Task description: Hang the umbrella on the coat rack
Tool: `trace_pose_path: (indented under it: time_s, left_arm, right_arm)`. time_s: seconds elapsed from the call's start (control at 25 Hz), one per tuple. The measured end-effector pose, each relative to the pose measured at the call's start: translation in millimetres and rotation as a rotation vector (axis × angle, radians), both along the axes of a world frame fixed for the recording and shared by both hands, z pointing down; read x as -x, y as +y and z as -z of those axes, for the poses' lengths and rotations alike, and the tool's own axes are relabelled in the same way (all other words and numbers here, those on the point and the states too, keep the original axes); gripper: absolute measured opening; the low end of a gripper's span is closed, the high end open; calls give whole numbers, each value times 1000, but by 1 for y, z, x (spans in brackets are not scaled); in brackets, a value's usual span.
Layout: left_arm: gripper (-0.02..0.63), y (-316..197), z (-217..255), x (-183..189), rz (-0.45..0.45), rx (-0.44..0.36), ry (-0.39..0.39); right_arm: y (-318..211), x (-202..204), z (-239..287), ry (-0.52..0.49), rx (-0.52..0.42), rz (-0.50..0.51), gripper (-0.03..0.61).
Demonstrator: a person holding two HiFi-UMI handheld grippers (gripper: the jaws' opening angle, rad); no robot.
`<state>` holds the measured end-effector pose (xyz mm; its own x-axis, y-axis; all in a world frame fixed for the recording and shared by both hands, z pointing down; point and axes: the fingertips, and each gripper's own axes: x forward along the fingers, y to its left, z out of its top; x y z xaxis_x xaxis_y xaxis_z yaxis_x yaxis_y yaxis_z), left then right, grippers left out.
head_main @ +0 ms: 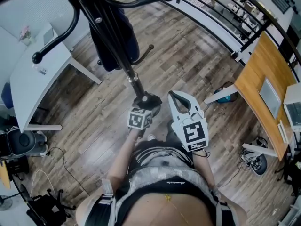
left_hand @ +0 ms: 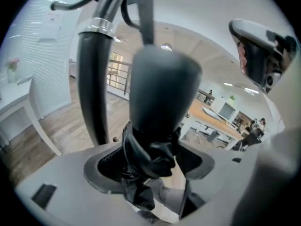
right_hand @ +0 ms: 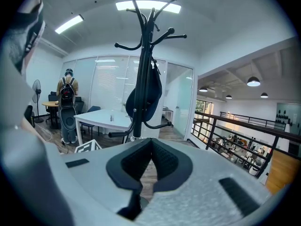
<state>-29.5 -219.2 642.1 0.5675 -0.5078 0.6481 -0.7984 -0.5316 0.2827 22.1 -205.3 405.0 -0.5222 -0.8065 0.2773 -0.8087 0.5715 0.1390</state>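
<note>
Umbrella [left_hand: 157,93] (folded, dark) seems light with soft, slippery cloth, so the left gripper [left_hand: 149,165], jaws wide around it, should grip its stiff core; right gripper [right_hand: 151,149] is closed, empty.

Left gripper [left_hand: 155,173]: pale grey plastic shell; cube [head_main: 139,119] carrying black-and-white square markers.
Right gripper [right_hand: 149,163]: matching pale grey shell, larger marker cube [head_main: 194,133]; fingers [right_hand: 127,163] lined with black ribbed pads.
Person: grey ribbed knit top [head_main: 155,173] with small dark print; dark shoulder straps [head_main: 98,210].
</note>
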Motion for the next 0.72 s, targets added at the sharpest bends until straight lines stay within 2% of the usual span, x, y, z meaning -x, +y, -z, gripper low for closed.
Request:
trace_pose_path:
  time_s: [0.12,0.24,0.44,0.72]
  left_arm:
    - [305,-8,11,20,121,-43,87]
    - [311,-11,17,39,196,-34,134]
    - [310,-7,40,50,219,-145,156]
    - [310,-3,80,47,216,-244,181]
  right_arm:
    - [0,3,-2,2,0,8,5]
    - [0,7,-4,4,1,14,5]
    - [1,15,-5,3,0,30,5]
    - [7,22,-1,-8,-10,50,5]
